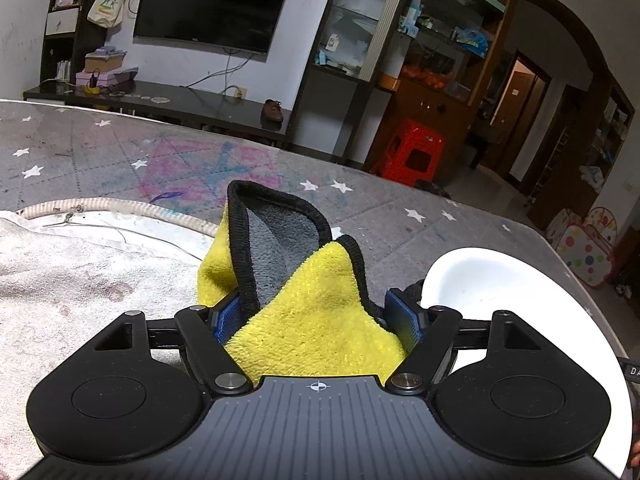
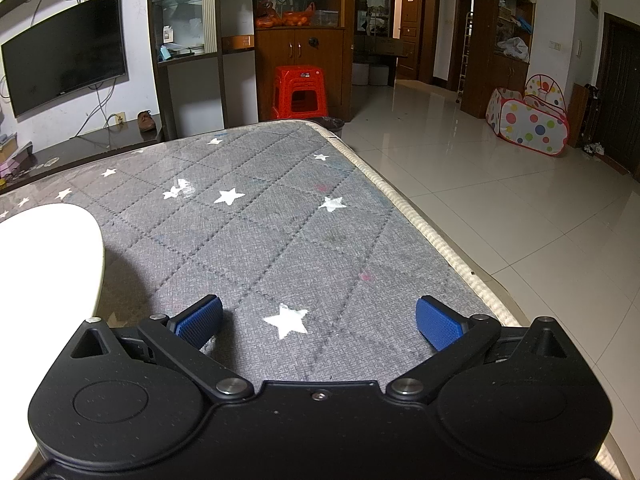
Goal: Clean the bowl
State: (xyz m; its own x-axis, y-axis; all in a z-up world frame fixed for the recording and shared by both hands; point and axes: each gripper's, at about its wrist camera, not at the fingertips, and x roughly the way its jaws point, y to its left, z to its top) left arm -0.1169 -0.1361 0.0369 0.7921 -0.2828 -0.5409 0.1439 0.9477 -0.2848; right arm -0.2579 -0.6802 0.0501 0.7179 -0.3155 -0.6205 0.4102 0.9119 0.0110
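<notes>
Living-room setup here: wall TV (image 1: 212, 4), a red plastic stool (image 2: 300, 92) by the wooden cabinets, and your work surface was a grey quilted mat with white stars (image 2: 280, 216) spread over the table.

Your left gripper (image 1: 320, 316) had its jaws spread wide, with the yellow-and-grey cloth (image 1: 304, 292) bunched up between the blue pads (image 1: 404, 316). The cloth filled the gap and touched both sides, but the jaws looked too far apart to be squeezing it, so I'd call that loose rather than gripped. A pale towel (image 1: 80, 272) lay on the mat to the left of it.

The white bowl (image 1: 500, 296) sat on the mat just beside that gripper, on its right, rim close to the right pad. From the other camera you only caught its edge at the far left.

Your right gripper (image 2: 320, 320) was wide open too, nothing between the fingers, just hovering over a bare starry patch of mat near the table's edge.
</notes>
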